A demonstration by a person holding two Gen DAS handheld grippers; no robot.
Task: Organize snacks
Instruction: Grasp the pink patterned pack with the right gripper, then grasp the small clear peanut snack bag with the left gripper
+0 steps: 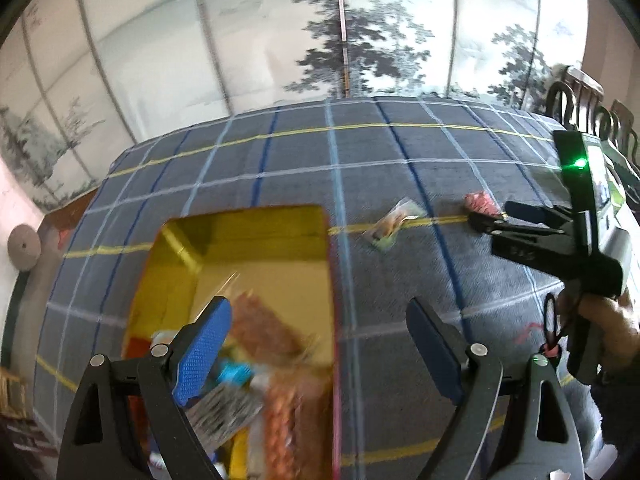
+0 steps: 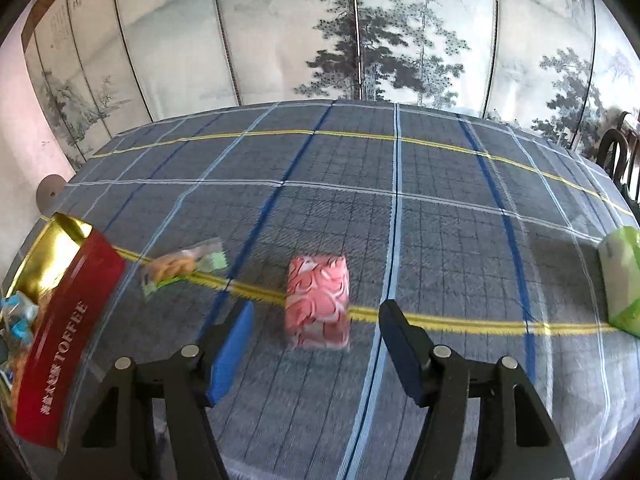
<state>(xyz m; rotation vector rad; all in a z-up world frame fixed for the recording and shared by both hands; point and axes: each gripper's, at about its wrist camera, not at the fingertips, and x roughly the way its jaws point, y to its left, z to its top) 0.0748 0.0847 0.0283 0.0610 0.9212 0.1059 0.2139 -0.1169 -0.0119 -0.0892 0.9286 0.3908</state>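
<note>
Right tongs (image 2: 316,344) released, empty, poised short of the pink packet (image 2: 318,302); left tongs (image 1: 320,344) released over the toffee box (image 1: 248,264). Risk: slick wrapper may skid on the desk (image 2: 440,240) if gripped off-centre.

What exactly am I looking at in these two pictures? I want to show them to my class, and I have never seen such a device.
No robot here: a person holds a two-finger gripper in each hand. Each picture comes from a fisheye camera on one gripper, looking along its fingers, so straight lines bulge.

The left wrist view shows the left gripper, open and empty, above a red box with a gold lining that already contains snacks. The right gripper shows at the right.

The right wrist view shows the right gripper, open, with a pink patterned packet lying just ahead between its fingers. A clear-wrapped snack lies beside the box, and a green pack at the right edge, all on a checked tablecloth. Nothing is held.
</note>
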